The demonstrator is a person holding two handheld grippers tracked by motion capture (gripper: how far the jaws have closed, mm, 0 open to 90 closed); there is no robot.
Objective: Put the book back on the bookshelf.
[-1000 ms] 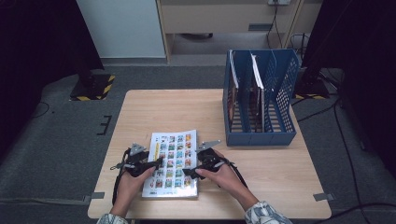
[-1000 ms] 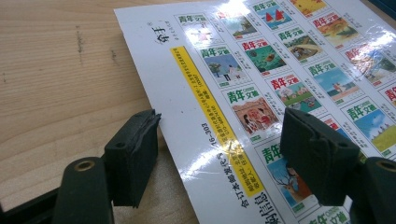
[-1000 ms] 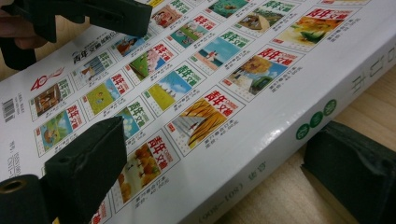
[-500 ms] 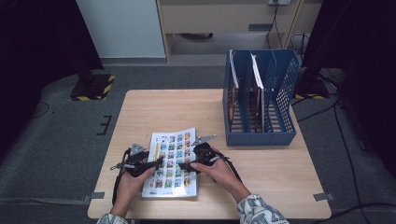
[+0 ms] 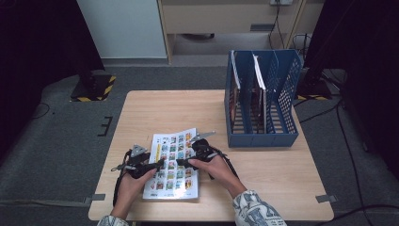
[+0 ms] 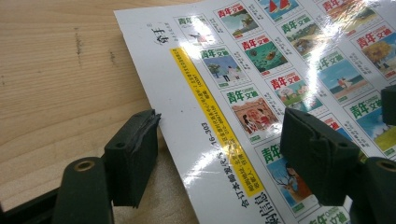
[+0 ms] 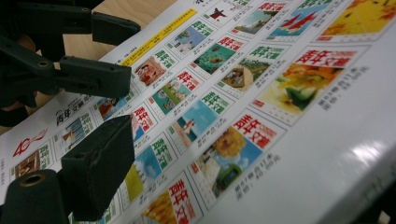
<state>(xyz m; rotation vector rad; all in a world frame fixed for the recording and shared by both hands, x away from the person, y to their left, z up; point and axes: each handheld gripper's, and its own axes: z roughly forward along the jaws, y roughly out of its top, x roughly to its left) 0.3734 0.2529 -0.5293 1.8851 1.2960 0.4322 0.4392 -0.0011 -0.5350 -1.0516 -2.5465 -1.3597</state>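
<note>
A glossy magazine (image 5: 171, 165) with rows of small cover pictures lies on the wooden table (image 5: 282, 174). My left gripper (image 5: 157, 165) is open at its left edge. In the left gripper view (image 6: 224, 144) one jaw rests over the bare wood and the other over the cover (image 6: 243, 70). My right gripper (image 5: 181, 163) reaches in from the right. Its jaws have just been closing slightly but stand open. One jaw hangs over the cover (image 7: 243, 93); the other is hidden behind the magazine's raised near edge. The left gripper (image 7: 112, 51) shows beyond.
A blue mesh file rack (image 5: 291, 94) stands at the table's back right with a few thin books upright in its left slots. Bare wood lies behind the magazine and to the right of my right hand. The table's front edge is close under both forearms.
My right gripper has slid left, farther in over the magazine. The left gripper and the magazine have stayed put.
</note>
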